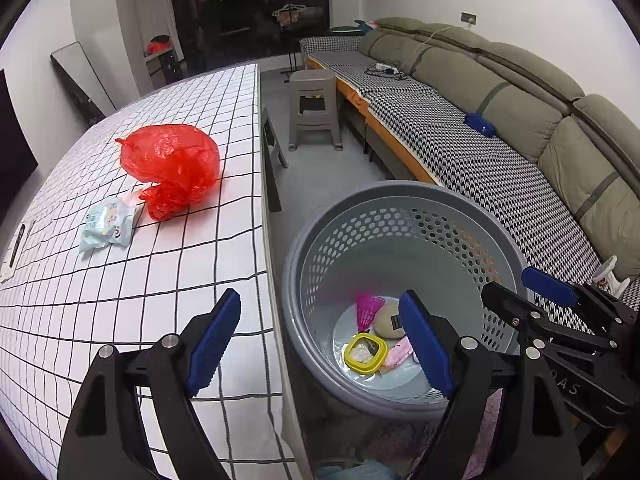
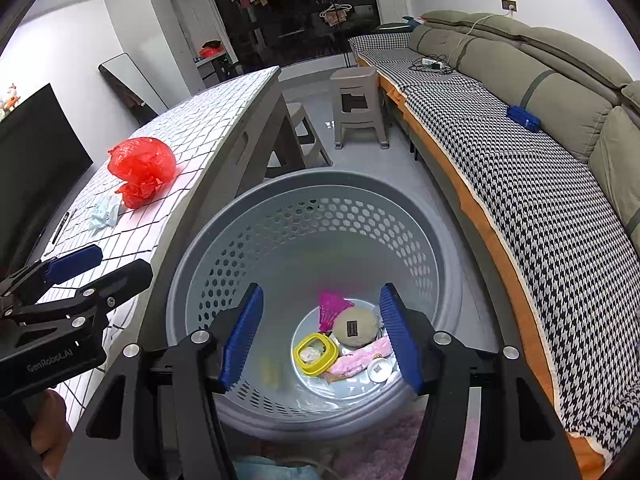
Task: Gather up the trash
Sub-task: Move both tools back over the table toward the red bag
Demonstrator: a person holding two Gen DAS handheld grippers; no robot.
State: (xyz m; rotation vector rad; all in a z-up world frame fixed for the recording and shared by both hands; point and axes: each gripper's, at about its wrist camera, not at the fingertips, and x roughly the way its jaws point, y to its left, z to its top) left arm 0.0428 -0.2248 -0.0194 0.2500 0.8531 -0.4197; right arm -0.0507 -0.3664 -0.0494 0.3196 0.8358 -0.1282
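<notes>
Both the left gripper (image 1: 320, 344) and right gripper (image 2: 320, 340) hang apart and empty over the grey basket (image 2: 224, 232), which holds several scraps. At ten o'clock, the red plastic bag (image 1: 172, 168) and wet-wipe packet (image 1: 106, 230) remain on the table (image 1: 120, 320).

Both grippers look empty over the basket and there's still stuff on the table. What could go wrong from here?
1. The red bag is puffy and crumpled; a pinch on loose film may slip, or drag the wipes pack touching it.
2. The left gripper and right gripper hang close together by the basket, so a careless reach could knock them together.
3. A drop near the basket rim could land on the floor.
</notes>
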